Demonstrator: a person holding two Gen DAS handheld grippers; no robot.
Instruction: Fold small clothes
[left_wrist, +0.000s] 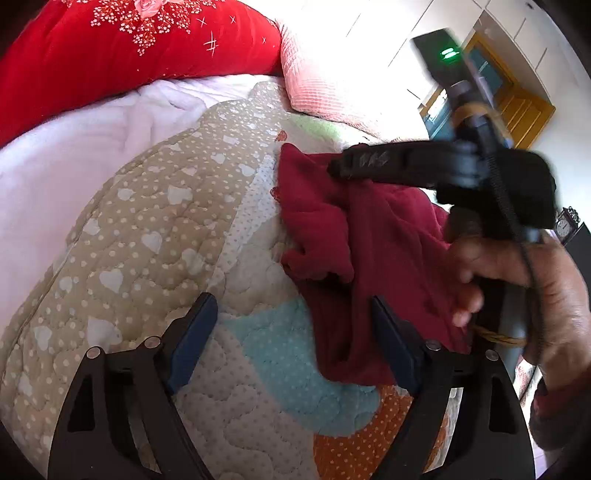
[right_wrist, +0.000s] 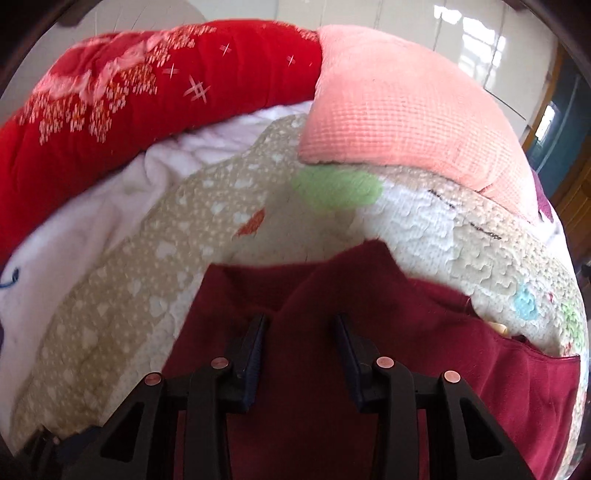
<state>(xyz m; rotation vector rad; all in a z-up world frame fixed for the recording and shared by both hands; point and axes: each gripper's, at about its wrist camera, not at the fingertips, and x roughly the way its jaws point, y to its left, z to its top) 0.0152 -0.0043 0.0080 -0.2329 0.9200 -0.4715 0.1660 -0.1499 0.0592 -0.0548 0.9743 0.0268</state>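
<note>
A maroon garment (left_wrist: 373, 240) lies bunched on the patchwork quilt (left_wrist: 147, 221) at the right of the left wrist view. My left gripper (left_wrist: 291, 301) stands open just above the quilt; its right finger (left_wrist: 391, 339) overlaps the garment's lower edge and nothing is pinched. A hand (left_wrist: 535, 288) holds my right gripper (left_wrist: 334, 170) over the garment's upper edge. In the right wrist view a raised fold of the maroon garment (right_wrist: 310, 280) fills the gap of the right gripper (right_wrist: 300, 323), which is shut on it; cloth spreads out below and to the right.
A red flowered blanket (left_wrist: 110, 48) and a pink pillow (left_wrist: 314, 85) line the far side of the bed, with a white sheet (left_wrist: 74, 147) to the left. The same pink pillow (right_wrist: 399, 118) lies just beyond the garment. A wooden door (left_wrist: 524, 103) stands behind.
</note>
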